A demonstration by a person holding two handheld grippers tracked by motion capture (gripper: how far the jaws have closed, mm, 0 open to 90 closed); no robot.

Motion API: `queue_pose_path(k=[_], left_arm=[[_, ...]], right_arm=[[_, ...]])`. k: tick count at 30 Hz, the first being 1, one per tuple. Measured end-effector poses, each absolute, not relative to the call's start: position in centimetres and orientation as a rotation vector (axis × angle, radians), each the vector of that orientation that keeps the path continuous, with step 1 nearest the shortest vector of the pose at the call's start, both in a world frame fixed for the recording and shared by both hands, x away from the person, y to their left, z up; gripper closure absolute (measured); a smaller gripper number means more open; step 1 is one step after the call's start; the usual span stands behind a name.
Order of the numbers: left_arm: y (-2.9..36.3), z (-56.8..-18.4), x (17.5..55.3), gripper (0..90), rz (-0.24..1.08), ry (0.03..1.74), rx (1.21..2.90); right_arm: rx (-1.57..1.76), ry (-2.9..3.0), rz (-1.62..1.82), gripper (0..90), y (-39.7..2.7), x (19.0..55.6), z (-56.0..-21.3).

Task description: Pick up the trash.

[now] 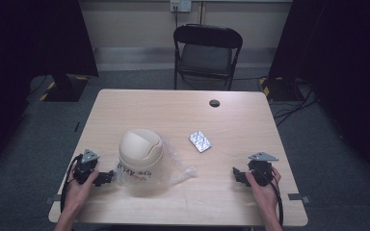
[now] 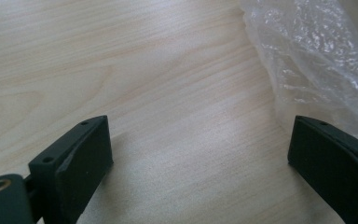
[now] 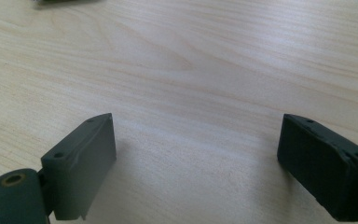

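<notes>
Resting low on the table point(image 1: 231, 120), both grippers are spread wide with nothing between the jaws: the left gripper point(image 1: 107, 177) sits just left of the bin point(image 1: 140, 156), its jaws wide apart over bare wood and the right-hand one close against the clear bag point(image 2: 317, 51) that wraps the bin's base. The right gripper point(image 1: 237, 174) is well to the bin's right, just as wide and holding nothing, and a foil pack point(image 1: 200, 141) lies between bin and right gripper, a little farther back.
</notes>
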State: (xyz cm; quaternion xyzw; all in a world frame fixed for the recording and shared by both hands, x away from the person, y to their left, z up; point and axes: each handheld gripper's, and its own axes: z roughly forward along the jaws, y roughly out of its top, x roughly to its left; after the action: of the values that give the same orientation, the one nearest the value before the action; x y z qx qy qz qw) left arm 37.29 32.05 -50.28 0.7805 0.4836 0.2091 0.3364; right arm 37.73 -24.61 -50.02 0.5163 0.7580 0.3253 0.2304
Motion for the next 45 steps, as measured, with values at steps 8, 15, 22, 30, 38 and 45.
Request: queue_pose_path(k=[8,15,22,30,38,45], left_arm=[[32.1,-50.3,37.4,4.6,0.538,1.262,2.041],[32.1,-50.3,37.4,4.4,0.537,1.259,2.043],[32.1,-50.3,37.5,3.7,0.539,1.260,2.044],[32.1,-50.3,37.5,3.7,0.537,1.261,2.042],[32.0,-50.3,37.5,3.7,0.535,1.262,2.041],[32.0,-50.3,37.5,3.7,0.535,1.262,2.041]], right_arm=[[1.418,2.077,0.899,13.7,-24.5,37.5,-50.0],[1.419,2.106,0.934,16.5,-24.7,37.4,-49.6],[1.395,2.141,0.992,19.3,-24.3,37.4,-48.8],[1.346,2.190,1.047,20.5,-22.8,38.0,-47.2],[1.278,2.246,1.125,16.8,-20.3,39.2,-46.6],[1.228,2.245,1.155,16.8,-18.2,40.0,-45.4]])
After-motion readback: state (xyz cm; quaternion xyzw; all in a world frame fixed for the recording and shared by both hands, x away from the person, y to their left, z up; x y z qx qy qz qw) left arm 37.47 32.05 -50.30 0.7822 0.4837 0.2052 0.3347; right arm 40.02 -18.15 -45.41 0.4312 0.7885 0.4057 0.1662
